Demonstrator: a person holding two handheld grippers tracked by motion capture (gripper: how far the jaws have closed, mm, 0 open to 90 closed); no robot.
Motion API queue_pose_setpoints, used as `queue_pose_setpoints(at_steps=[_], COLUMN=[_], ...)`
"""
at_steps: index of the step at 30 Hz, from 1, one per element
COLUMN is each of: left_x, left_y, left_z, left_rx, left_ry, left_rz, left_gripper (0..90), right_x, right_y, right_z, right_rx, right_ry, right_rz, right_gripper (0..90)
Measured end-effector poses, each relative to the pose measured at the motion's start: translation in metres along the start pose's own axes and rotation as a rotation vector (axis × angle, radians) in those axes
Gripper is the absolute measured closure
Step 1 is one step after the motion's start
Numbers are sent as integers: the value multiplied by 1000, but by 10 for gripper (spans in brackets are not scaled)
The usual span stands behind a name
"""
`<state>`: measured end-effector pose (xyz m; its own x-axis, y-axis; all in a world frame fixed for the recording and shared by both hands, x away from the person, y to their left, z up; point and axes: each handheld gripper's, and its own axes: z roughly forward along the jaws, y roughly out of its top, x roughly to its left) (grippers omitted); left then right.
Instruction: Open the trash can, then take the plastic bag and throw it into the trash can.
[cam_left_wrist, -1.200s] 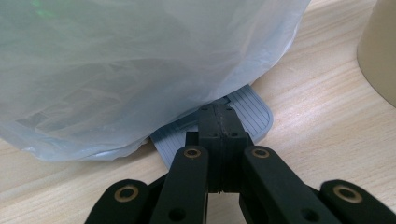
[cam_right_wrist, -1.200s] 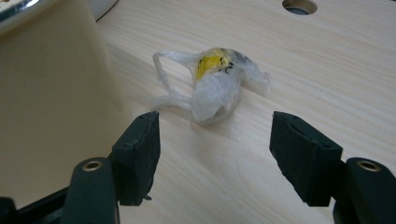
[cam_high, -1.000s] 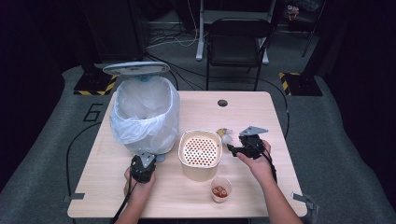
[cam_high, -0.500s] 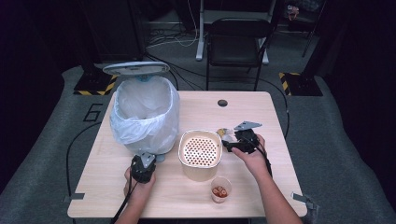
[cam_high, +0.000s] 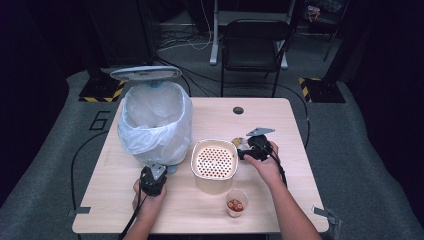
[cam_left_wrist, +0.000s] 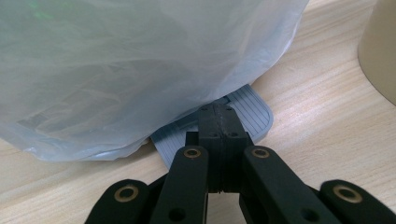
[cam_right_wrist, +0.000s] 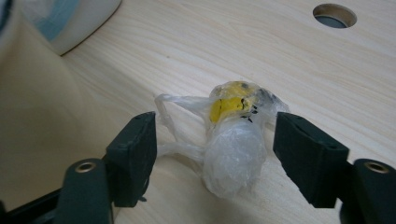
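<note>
**Wrapped scrap framed by open jaws; pedal pressed, bin open**

Nearest the person, a small clear cup (cam_high: 236, 202) is seen on the table (cam_high: 280, 130), holding a few reddish-brown pieces. Just beyond it stands a beige tub (cam_high: 214, 165) capped by a perforated insert; what lies beneath the holes cannot be told.

Left of the tub, the left gripper (cam_left_wrist: 218, 122) is seen fully closed, its joined tips resting on the grey ribbed pedal (cam_left_wrist: 254, 112) at the foot of the bin (cam_high: 155, 122). The bin is lined with a translucent bag; its lid (cam_high: 145, 73) is raised. Contents cannot be made out.

Right of the tub, the right gripper (cam_right_wrist: 215, 144) is held wide open, jaws either side of a crumpled plastic-wrapped scrap (cam_right_wrist: 233, 140) with a yellow patch, lying on the wood beside the tub wall.

Risks judged: the slack film tail may be pinched alone and the bundle dropped; the left jaw may catch the tub and shove it; the lid may fall if pedal pressure is eased.
</note>
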<state>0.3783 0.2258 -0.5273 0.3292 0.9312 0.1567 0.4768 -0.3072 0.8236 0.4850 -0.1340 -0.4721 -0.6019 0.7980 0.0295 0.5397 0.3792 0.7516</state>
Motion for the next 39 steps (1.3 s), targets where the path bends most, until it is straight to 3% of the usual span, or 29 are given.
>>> queue_pose_setpoints(at_steps=[3,6,7,8,9,12,17,31,39], left_x=[0,0,0,0,0,0,0,0,0], left_y=[0,0,0,0,0,0,0,0,0], left_z=[0,-1,0,0,-1,-1,0,-1,0], left_rx=[2,10,4,4,8,10,-1,9,0], left_ry=[-3,-6,-3,-3,-6,-5,1,-6,1], left_rz=[0,1,0,0,0,2,0,0,1], left_gripper=[900,900,900,900,900,900,900,900,900], right_x=[0,2,3,3,4,5,3,-2,-1], right_y=[0,0,0,0,1,1,2,10,19], right_z=[3,5,6,6,5,5,-3,-20,-36], right_rx=[2,6,13,13,15,10,4,-9,-29], right_ry=[6,-3,-2,-2,3,1,17,24,21], right_rz=[-2,-26,-19,-19,-33,-39,-10,26,0], right_gripper=[414,576,669,669,744,806,872,900,900])
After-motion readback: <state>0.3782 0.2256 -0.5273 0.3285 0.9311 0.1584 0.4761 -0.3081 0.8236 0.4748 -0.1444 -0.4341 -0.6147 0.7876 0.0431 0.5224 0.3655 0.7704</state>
